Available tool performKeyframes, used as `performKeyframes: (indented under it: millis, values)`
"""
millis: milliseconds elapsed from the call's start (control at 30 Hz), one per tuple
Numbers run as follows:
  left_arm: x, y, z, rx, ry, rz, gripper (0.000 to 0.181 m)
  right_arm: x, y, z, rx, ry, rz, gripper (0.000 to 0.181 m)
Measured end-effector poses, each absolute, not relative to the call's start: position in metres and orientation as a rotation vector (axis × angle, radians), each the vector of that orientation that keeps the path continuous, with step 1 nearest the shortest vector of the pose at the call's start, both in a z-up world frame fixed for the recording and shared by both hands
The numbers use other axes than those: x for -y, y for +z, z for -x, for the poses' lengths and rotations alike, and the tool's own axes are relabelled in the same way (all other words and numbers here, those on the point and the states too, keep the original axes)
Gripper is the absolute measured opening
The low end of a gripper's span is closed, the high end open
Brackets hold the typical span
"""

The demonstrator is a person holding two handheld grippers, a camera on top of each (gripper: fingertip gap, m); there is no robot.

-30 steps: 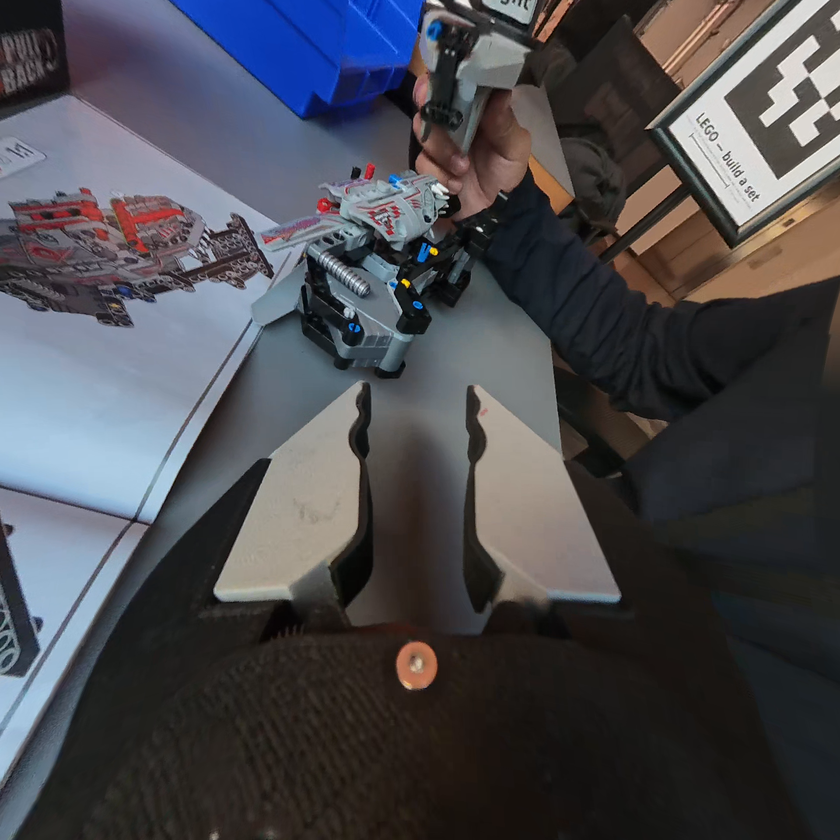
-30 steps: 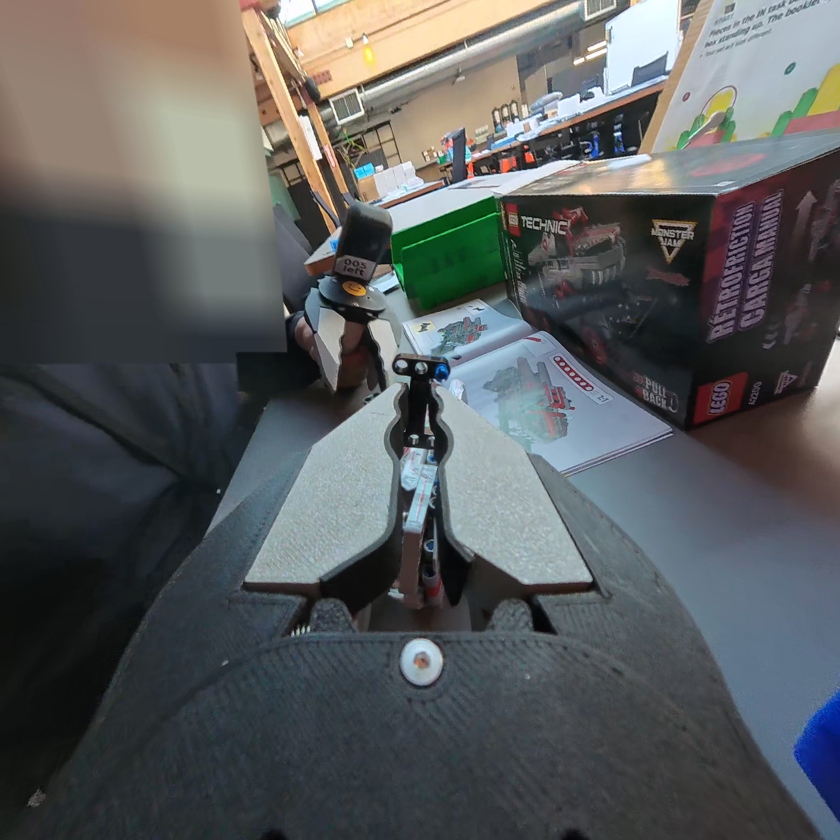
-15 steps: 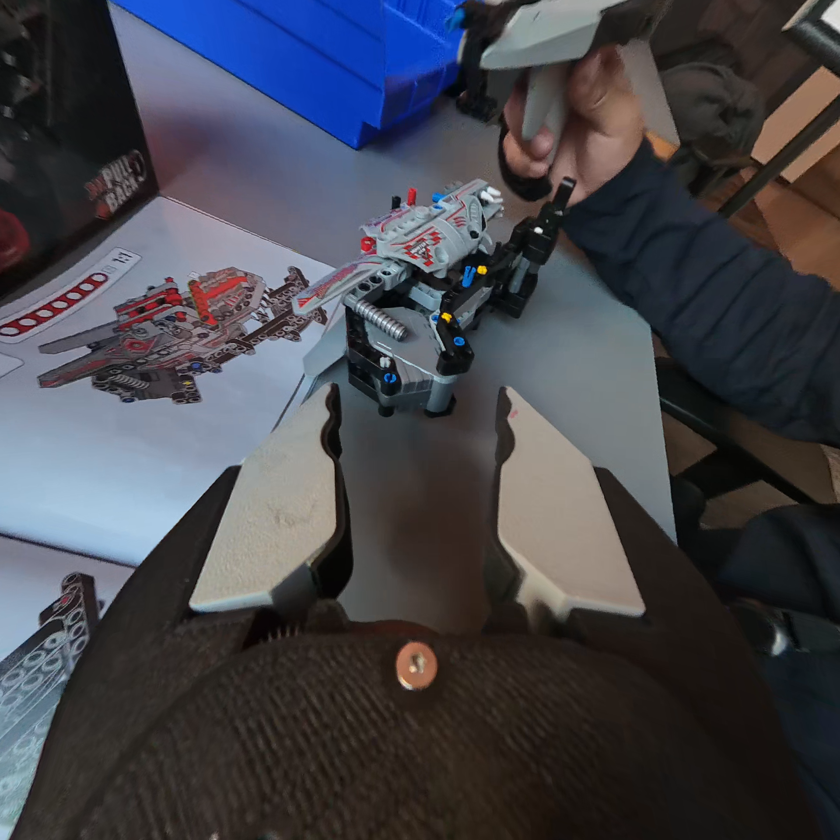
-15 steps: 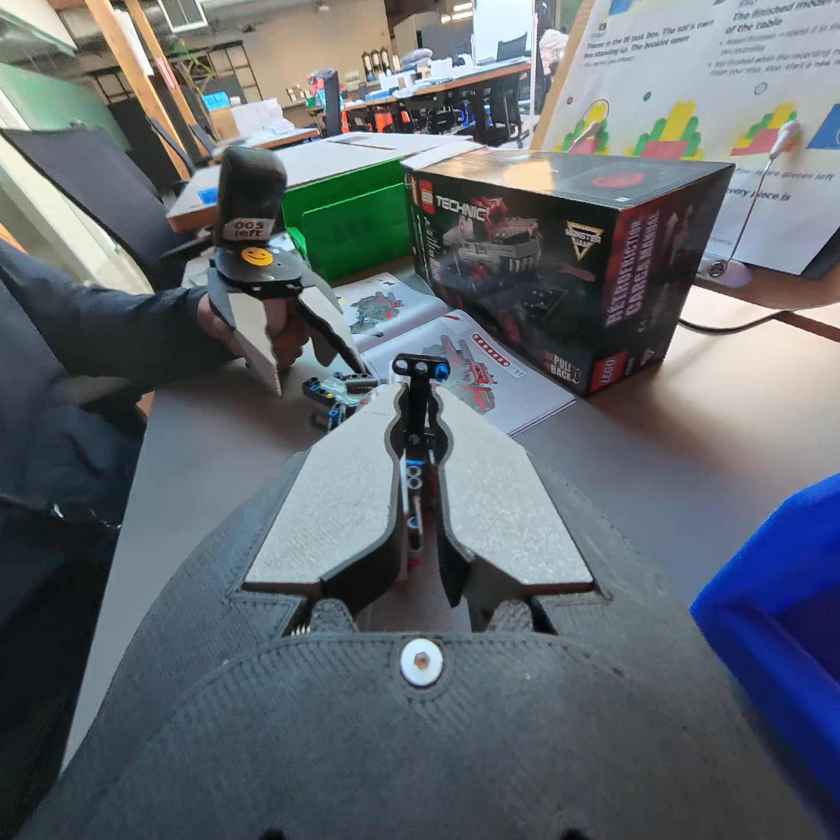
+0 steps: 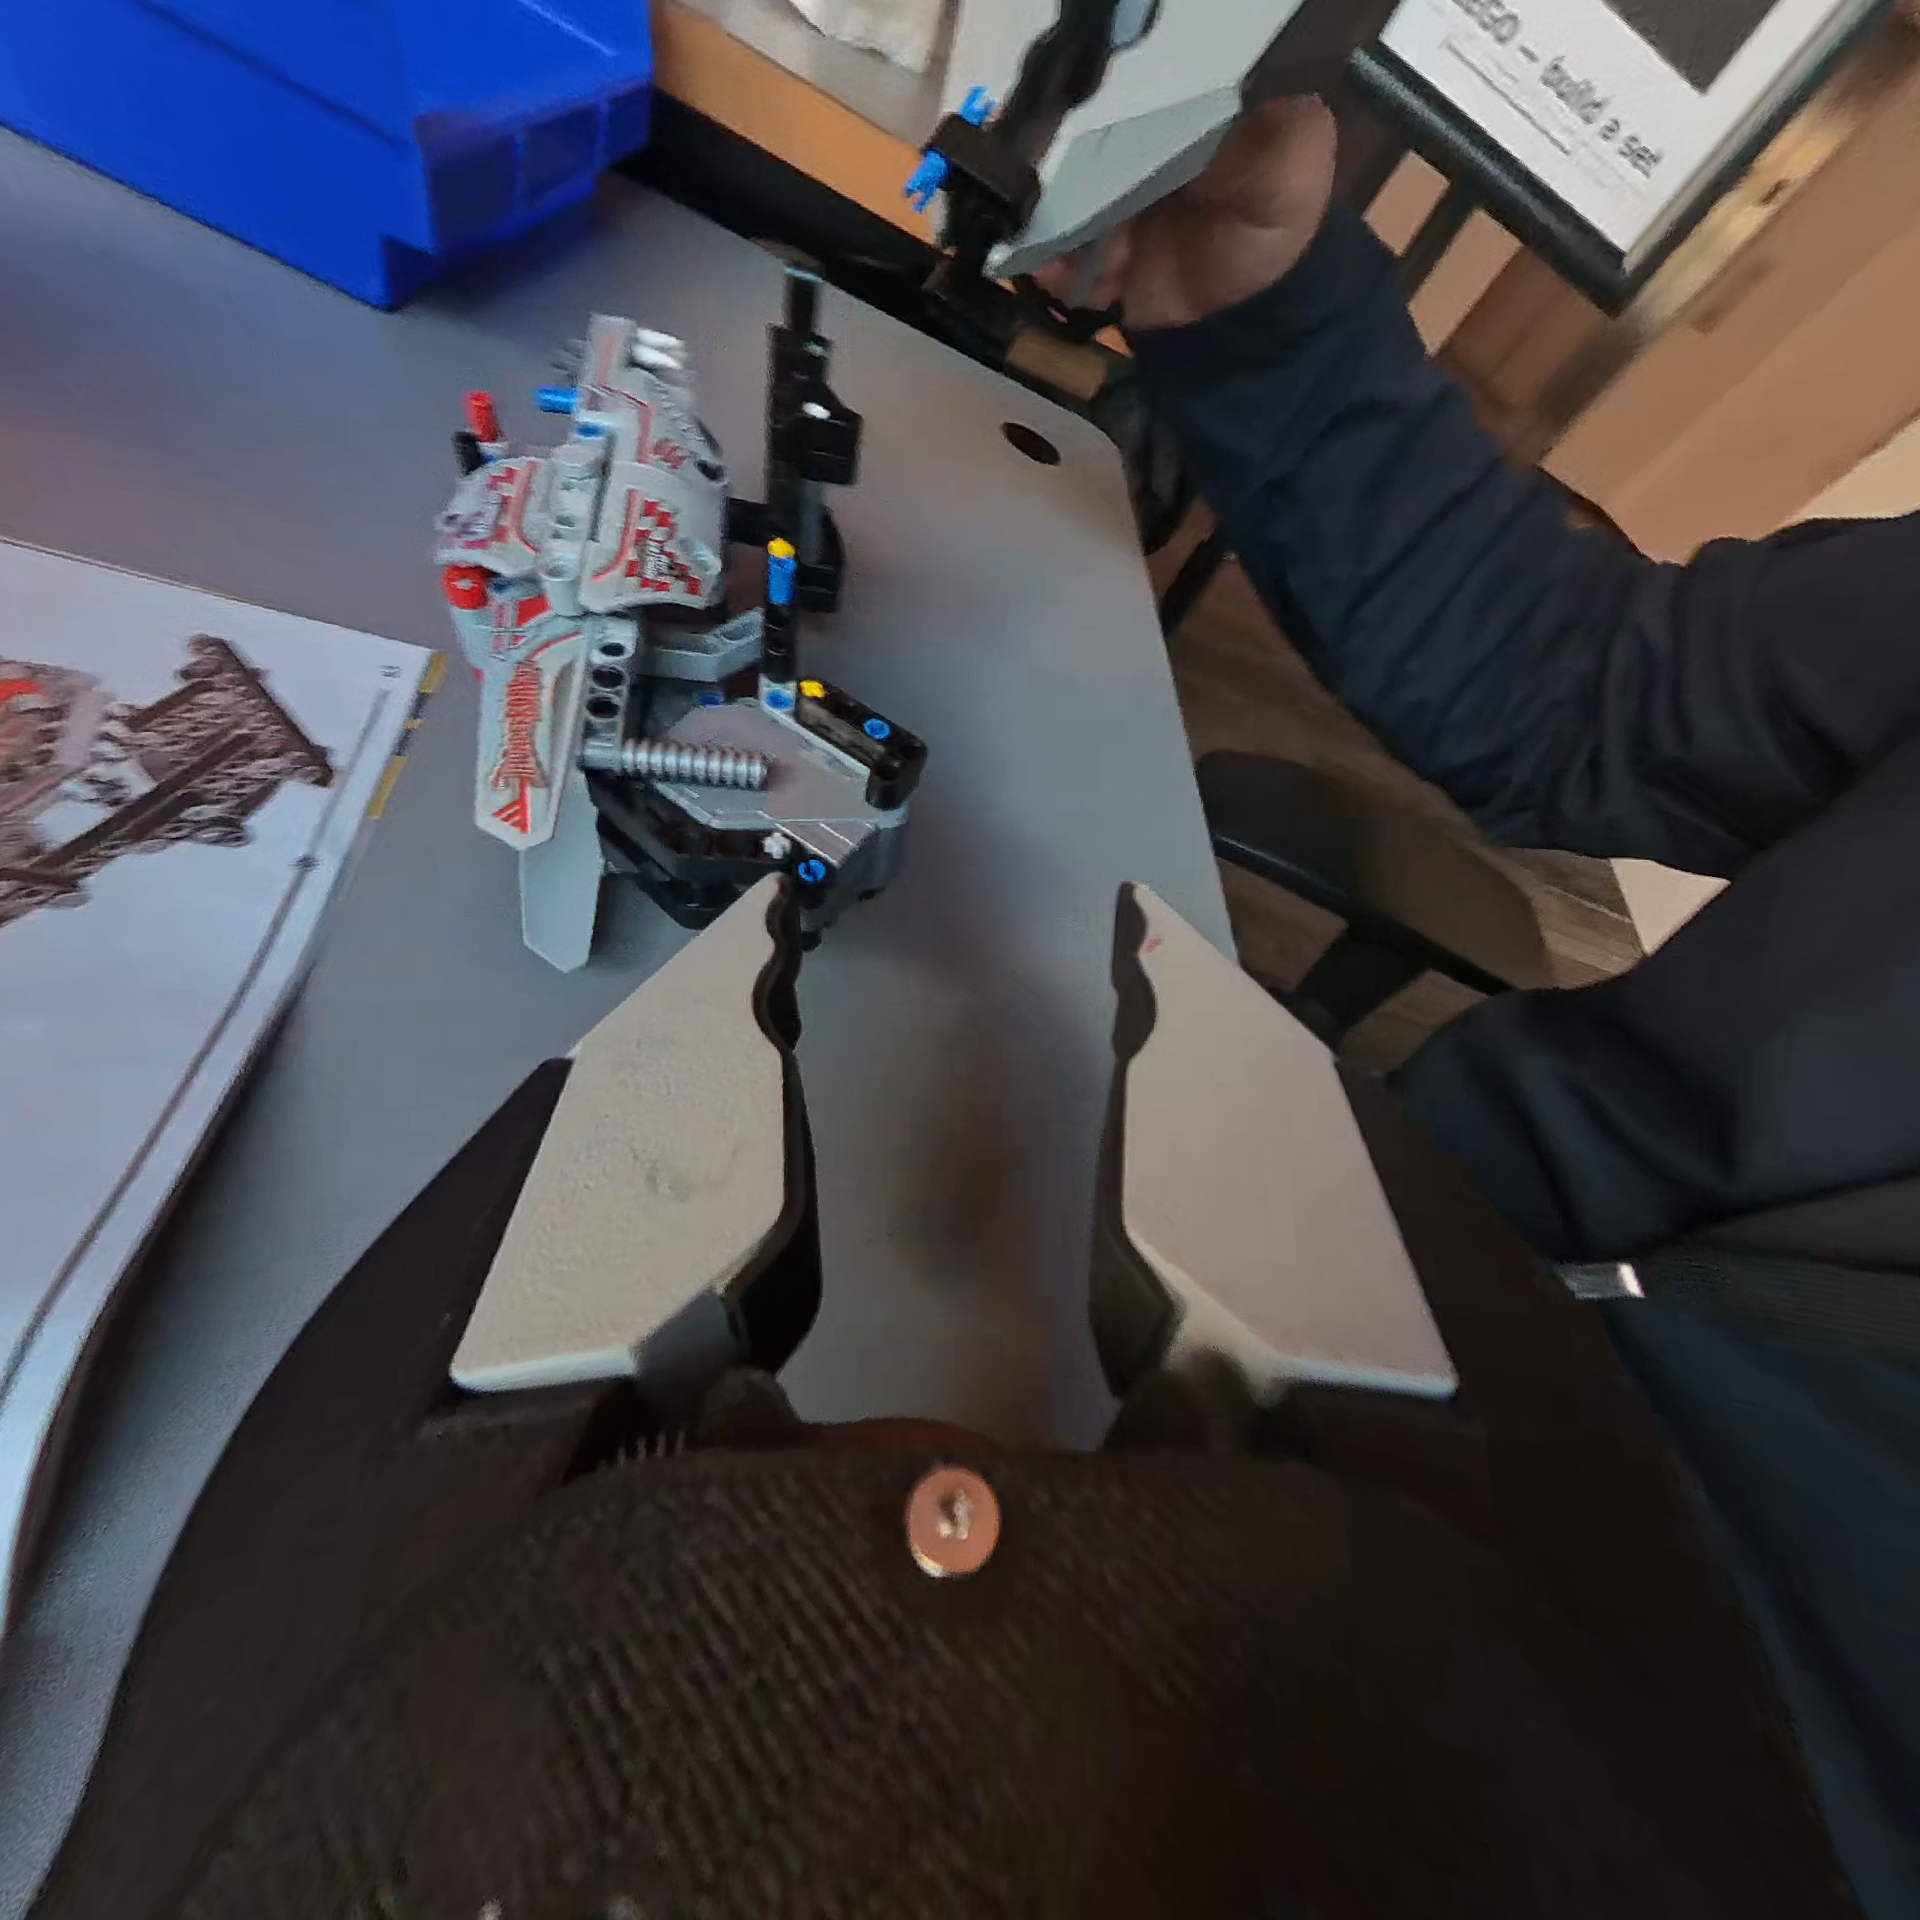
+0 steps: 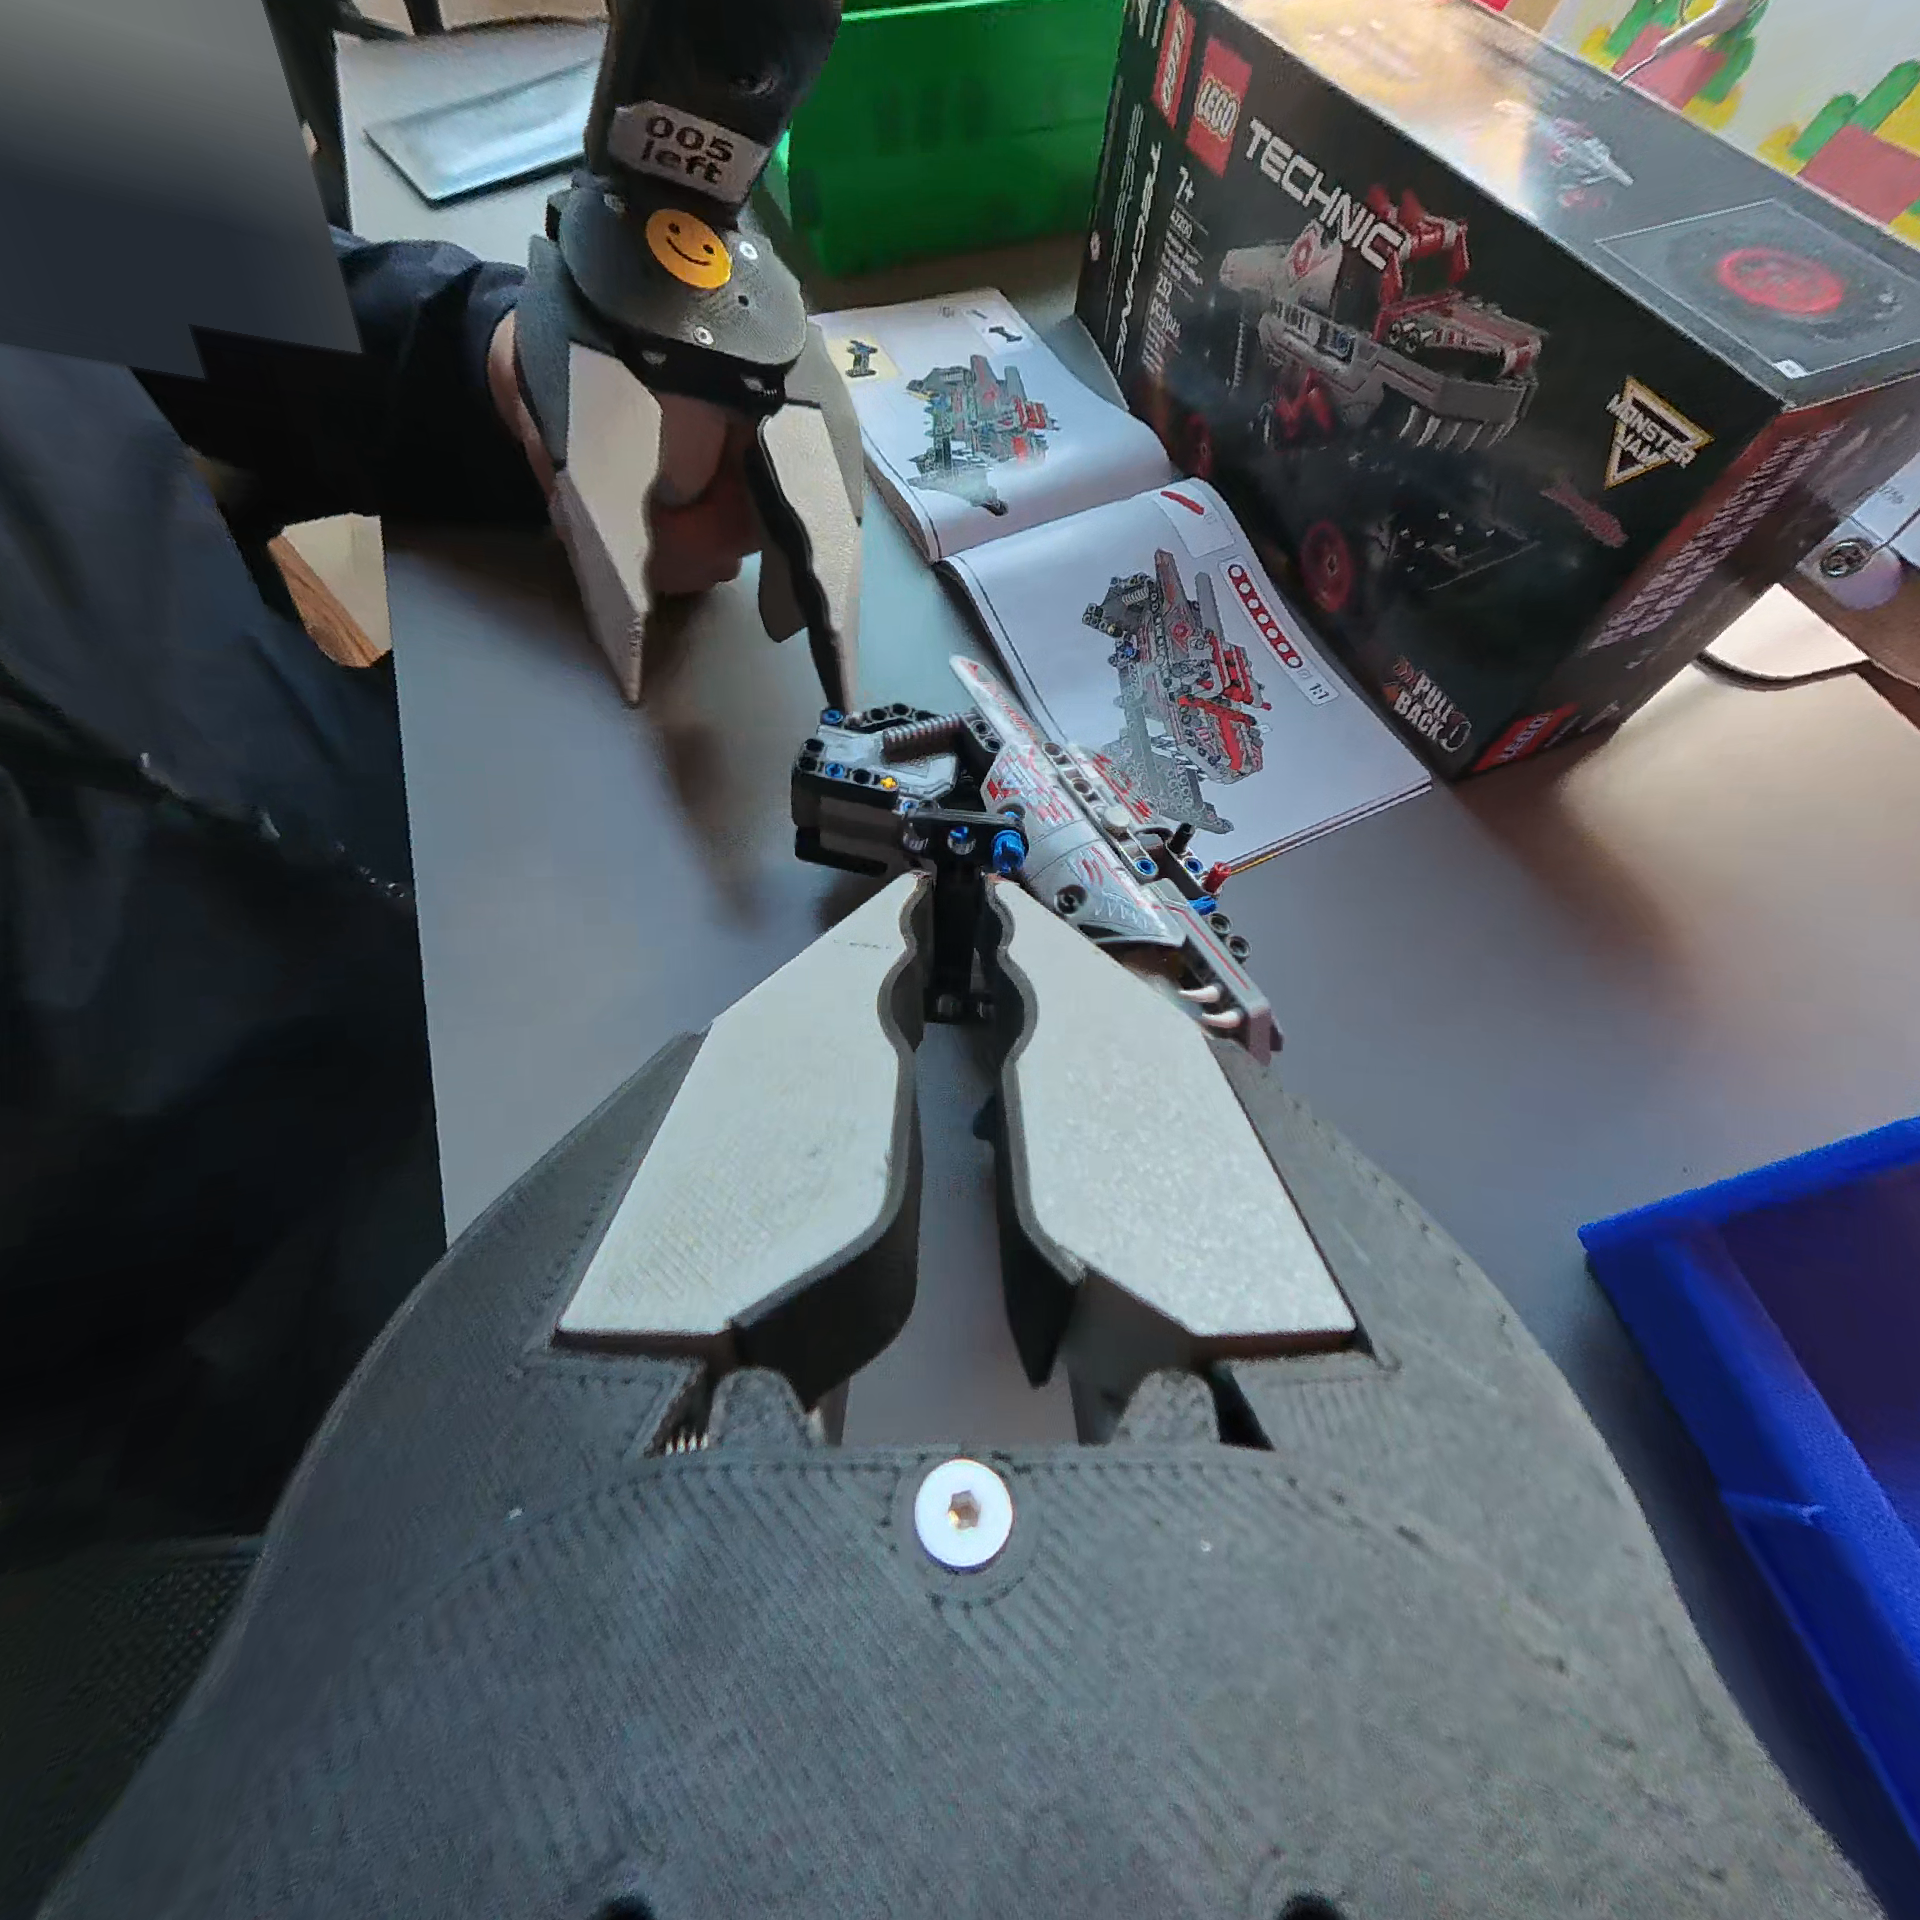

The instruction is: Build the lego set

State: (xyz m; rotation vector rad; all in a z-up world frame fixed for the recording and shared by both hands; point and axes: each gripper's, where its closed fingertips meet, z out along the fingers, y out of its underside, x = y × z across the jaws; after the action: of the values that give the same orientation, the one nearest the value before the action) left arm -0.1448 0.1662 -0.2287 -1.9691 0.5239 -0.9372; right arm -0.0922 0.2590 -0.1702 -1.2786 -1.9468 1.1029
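Nearby, printed set box [image 6: 1455,343], left gripper [image 5: 951,904] wide, right gripper [image 6: 956,894] pinching black piece [image 6: 954,914].

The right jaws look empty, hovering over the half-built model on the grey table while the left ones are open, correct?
Not quite: the right wrist view shows the right gripper shut on a black piece with blue pins. The left gripper is open, and the half-built model sits on the grey table.

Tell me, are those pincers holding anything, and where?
The right gripper pinches a small black lego piece by its lower stem. The left gripper is open, holding nothing.
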Motion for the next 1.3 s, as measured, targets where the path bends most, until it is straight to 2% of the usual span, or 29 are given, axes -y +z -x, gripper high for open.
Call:
performKeyframes:
  millis: [533,900,1067,1300]
  values:
    - [-0.168,-0.241,0.181,-0.43,-0.802,2.07,0.053,-0.26,-0.181,0.107,2.2,0.786,1.286,0.005]
    - [-0.174,-0.24,0.193,-0.38,-0.809,2.049,0.052,-0.268,-0.183,0.12,2.195,1.031,1.326,0.005]
    - [-0.176,-0.224,0.187,-0.427,-0.832,1.982,0.036,-0.253,-0.185,0.128,2.295,1.032,1.298,0.005]
    - [-0.205,-0.185,0.164,-0.528,-0.706,1.896,0.05,-0.234,-0.198,0.139,2.457,0.869,1.274,0.006]
